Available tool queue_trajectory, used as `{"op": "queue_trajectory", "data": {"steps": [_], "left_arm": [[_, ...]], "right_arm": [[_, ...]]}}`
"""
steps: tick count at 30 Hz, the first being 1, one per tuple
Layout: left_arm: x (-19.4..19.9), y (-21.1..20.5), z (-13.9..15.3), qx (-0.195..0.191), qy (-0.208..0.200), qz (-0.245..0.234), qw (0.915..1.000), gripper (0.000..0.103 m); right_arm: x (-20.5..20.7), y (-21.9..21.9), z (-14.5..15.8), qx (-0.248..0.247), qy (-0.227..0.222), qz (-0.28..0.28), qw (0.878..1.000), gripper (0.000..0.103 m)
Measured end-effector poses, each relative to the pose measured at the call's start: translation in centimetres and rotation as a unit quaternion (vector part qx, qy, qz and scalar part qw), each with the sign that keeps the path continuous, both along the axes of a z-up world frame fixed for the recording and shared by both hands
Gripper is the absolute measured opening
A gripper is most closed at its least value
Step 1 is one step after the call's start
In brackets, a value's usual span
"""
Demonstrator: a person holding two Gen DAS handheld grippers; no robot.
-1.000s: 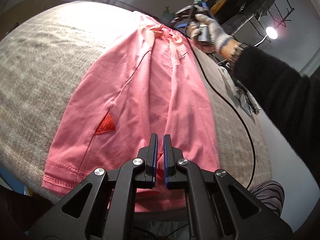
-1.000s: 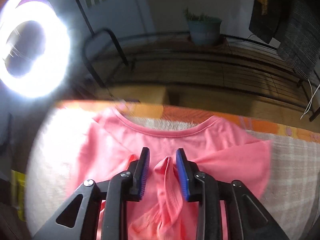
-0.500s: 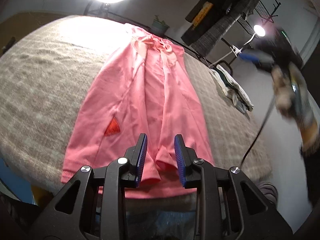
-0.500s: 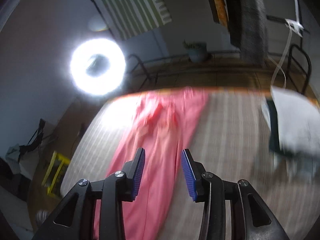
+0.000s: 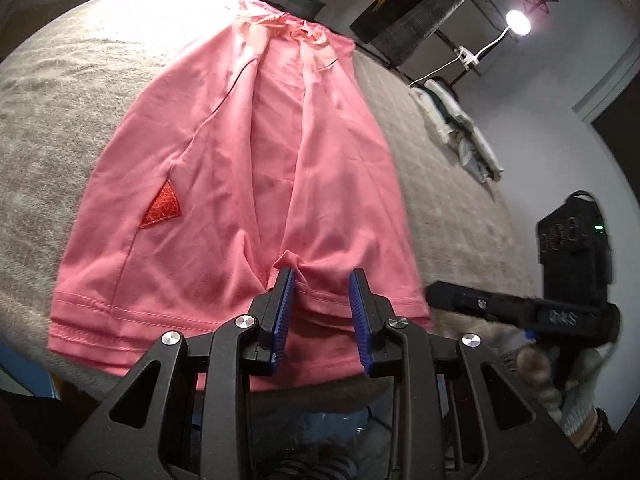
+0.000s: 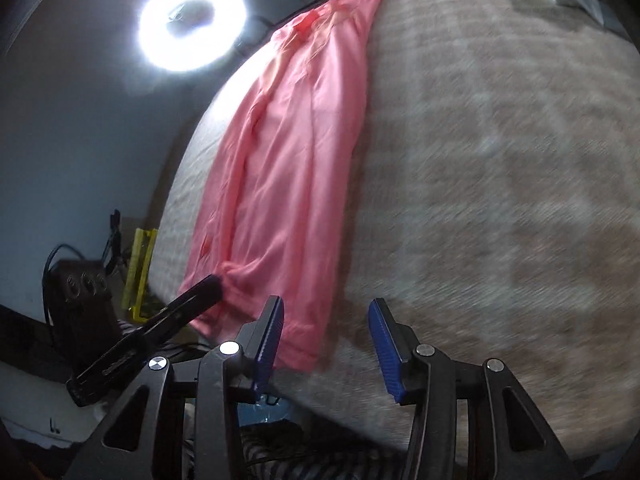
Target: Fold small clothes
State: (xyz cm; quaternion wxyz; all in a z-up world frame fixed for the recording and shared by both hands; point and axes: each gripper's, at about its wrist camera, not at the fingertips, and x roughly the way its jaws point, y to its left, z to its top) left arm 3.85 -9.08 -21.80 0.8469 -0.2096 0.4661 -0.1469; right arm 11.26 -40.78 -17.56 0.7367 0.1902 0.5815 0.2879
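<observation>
A pink shirt [image 5: 248, 152] lies lengthwise on the grey blanket, sides folded in, with a red triangle patch [image 5: 163, 206] at the left. Its hem hangs over the near edge. My left gripper [image 5: 320, 286] is open at the near hem, a small raised pucker of cloth between its blue pads. In the right wrist view the shirt [image 6: 292, 152] runs away to the upper left. My right gripper [image 6: 326, 320] is open and empty, just off the shirt's near right corner. The right gripper shows in the left wrist view [image 5: 436, 290] beside the hem's right corner.
The grey blanket [image 6: 500, 168] covers the surface to the right of the shirt. A pile of folded clothes [image 5: 460, 132] lies at the far right edge. A ring light [image 6: 192, 20] stands beyond the far end. A yellow item [image 6: 138, 264] sits on the floor at left.
My left gripper has opened from shut and let the hem drop. My right gripper has let go of the collar end and swung back to the near edge, beside the hem's right corner.
</observation>
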Motion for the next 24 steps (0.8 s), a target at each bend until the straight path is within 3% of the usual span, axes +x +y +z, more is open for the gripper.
{"op": "queue_trajectory", "data": {"steps": [2, 4, 6, 9, 13, 16, 17, 18, 19, 21, 24], "left_arm": [[0.1, -0.2, -0.6, 0.02, -0.003, 0.005, 0.9998, 0.001], [-0.2, 0.0, -0.6, 0.015, -0.009, 0.012, 0.9998, 0.0], [-1.3, 0.2, 0.1, 0.017, -0.023, 0.013, 0.9995, 0.0], [-2.3, 0.5, 0.5, 0.051, -0.043, 0.014, 0.9977, 0.0], [-2.1, 1.2, -0.4, 0.031, -0.014, 0.01, 0.9994, 0.0], [-3.1, 1.5, 1.4, 0.059, -0.044, 0.004, 0.9973, 0.0], [-3.4, 2.0, 2.1, 0.072, -0.052, 0.002, 0.996, 0.001], [-3.5, 2.3, 2.5, 0.076, -0.055, 0.001, 0.9956, 0.009], [-3.5, 2.8, 2.9, 0.08, -0.057, 0.001, 0.9951, 0.016], [-3.5, 4.3, 3.5, 0.085, -0.05, 0.012, 0.995, 0.059], [-3.1, 7.3, 3.8, 0.078, -0.035, 0.04, 0.9955, 0.061]], "right_arm": [[-0.1, 0.6, 0.4, -0.007, -0.008, 0.011, 1.0, 0.047], [-0.2, 1.3, 0.4, -0.01, -0.012, 0.019, 1.0, 0.032], [-0.4, 1.8, 0.2, -0.015, -0.01, 0.03, 0.999, 0.004], [-1.2, 1.8, 1.4, -0.022, -0.037, 0.036, 0.998, 0.001], [-1.4, 1.4, 1.5, -0.038, -0.041, 0.031, 0.998, 0.002], [-1.7, 0.6, 1.4, -0.025, -0.037, 0.028, 0.999, 0.01], [-1.7, 0.5, 1.5, -0.019, -0.039, 0.026, 0.999, 0.027], [-1.8, 0.2, 1.7, -0.016, -0.044, 0.02, 0.999, 0.04], [-1.9, 0.1, 1.7, -0.013, -0.045, 0.018, 0.999, 0.041], [-1.8, -0.2, 1.6, -0.002, -0.038, 0.011, 0.999, 0.041], [-1.6, 0.0, 1.1, 0.005, -0.029, 0.01, 1.0, 0.041]]}}
